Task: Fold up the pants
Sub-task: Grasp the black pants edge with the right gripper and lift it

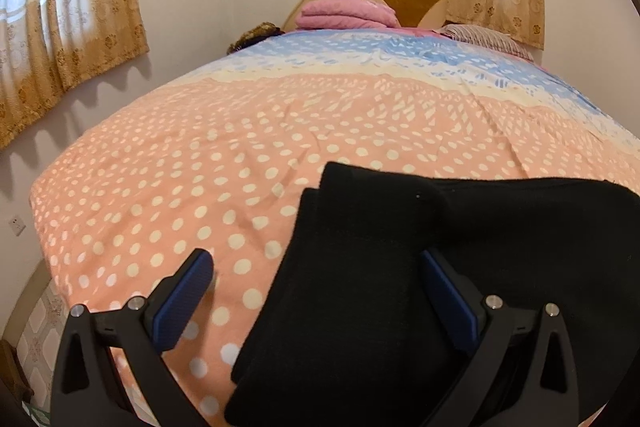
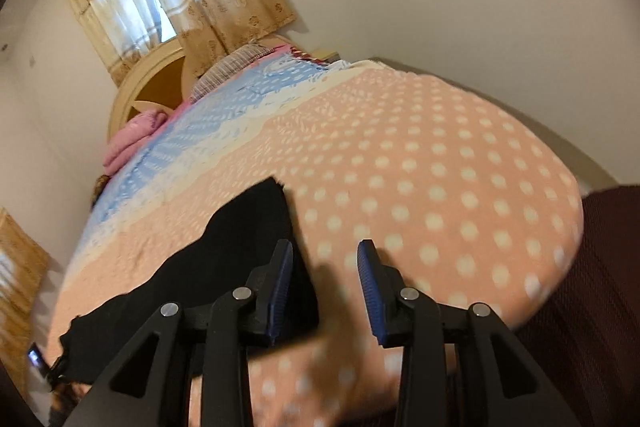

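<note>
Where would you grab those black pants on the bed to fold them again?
Probably at the far left corner of the black pants, where stacked layers show stepped edges. The open left gripper could slide in low from the near side; the right gripper hangs open beside them.

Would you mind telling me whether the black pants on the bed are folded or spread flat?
Folded: the black pants show stacked layered edges at their upper left corner on the bedspread.

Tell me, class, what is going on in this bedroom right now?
A person with a handheld gripper in each hand is folding black pants on a polka-dot bedspread. The pants lie flat, already partly doubled over. The left gripper is wide open above them and holds nothing. The right gripper is open too, at the pants' edge, gripping nothing. A folded pink blanket sits by the headboard.
</note>
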The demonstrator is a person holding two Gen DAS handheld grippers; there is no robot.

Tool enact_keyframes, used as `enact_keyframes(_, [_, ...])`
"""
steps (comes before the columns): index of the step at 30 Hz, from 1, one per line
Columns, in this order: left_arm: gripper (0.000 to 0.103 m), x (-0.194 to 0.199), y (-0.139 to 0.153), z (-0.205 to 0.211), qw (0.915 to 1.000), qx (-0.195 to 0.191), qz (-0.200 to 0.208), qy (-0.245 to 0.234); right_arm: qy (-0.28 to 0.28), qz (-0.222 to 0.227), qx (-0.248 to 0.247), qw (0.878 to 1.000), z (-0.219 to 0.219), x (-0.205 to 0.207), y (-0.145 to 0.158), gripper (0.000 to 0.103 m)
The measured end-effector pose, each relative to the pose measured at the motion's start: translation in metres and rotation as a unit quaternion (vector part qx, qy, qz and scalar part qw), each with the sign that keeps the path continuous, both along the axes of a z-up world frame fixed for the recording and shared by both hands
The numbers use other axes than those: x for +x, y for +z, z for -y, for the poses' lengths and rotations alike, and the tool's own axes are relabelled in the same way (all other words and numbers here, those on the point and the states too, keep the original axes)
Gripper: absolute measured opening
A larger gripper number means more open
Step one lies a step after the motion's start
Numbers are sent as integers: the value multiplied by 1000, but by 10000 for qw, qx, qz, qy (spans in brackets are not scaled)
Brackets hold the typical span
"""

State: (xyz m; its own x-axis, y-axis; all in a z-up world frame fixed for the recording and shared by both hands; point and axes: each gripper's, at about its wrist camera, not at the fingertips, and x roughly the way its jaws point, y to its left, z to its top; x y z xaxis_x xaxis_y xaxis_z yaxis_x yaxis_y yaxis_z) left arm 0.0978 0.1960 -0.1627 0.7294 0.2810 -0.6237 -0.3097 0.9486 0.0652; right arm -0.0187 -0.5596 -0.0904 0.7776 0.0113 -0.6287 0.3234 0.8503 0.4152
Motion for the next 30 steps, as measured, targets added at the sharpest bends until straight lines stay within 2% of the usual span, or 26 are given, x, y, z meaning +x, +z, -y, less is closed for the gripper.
enact_keyframes(3, [103, -3, 2, 4, 9998, 189, 57, 37, 129, -92, 127, 9998, -6, 0, -1, 36])
enact_keyframes(5, [103, -5, 0, 3, 9997, 219, 67, 60, 24, -192, 78, 9998, -8, 1, -5, 36])
enact_keyframes(8, [103, -9, -4, -2, 9998, 4, 136, 137, 53, -146, 110, 9998, -11, 3, -10, 36])
enact_keyframes(11, [103, -11, -9, -11, 9985, -445, 199, 252, 137, -78, 278, 9995, -11, 2, -12, 36])
enact_keyframes(13, [103, -11, -9, -11, 9982, -487, 216, 270, 278, -44, 414, 9987, -14, 3, -15, 36])
enact_keyframes(14, [103, -11, -9, -10, 9986, -406, 209, 260, 270, -33, 287, 9992, -16, 4, -16, 36])
enact_keyframes(16, [103, -10, -9, -9, 9986, -409, 197, 257, 263, 81, 220, 9994, -19, 5, -18, 36])
enact_keyframes(20, [103, -10, -10, -9, 9985, -437, 208, 268, 190, 567, 498, 9970, -14, 0, -28, 35])
enact_keyframes(23, [103, -10, -10, -10, 9983, -445, 216, 294, 262, 616, 563, 9962, -15, -1, -26, 35])
enact_keyframes(24, [103, -10, -10, -10, 9983, -444, 220, 299, 278, 645, 591, 9958, -15, -1, -26, 34])
enact_keyframes(25, [103, -10, -10, -10, 9983, -448, 222, 302, 303, 665, 611, 9955, -16, 0, -26, 21])
enact_keyframes(26, [103, -11, -10, -10, 9983, -450, 224, 302, 347, 662, 689, 9948, -17, 2, -28, 15])
enact_keyframes(30, [103, -11, -10, -10, 9983, -448, 233, 298, 360, 703, 739, 9941, -19, 3, -27, 13])
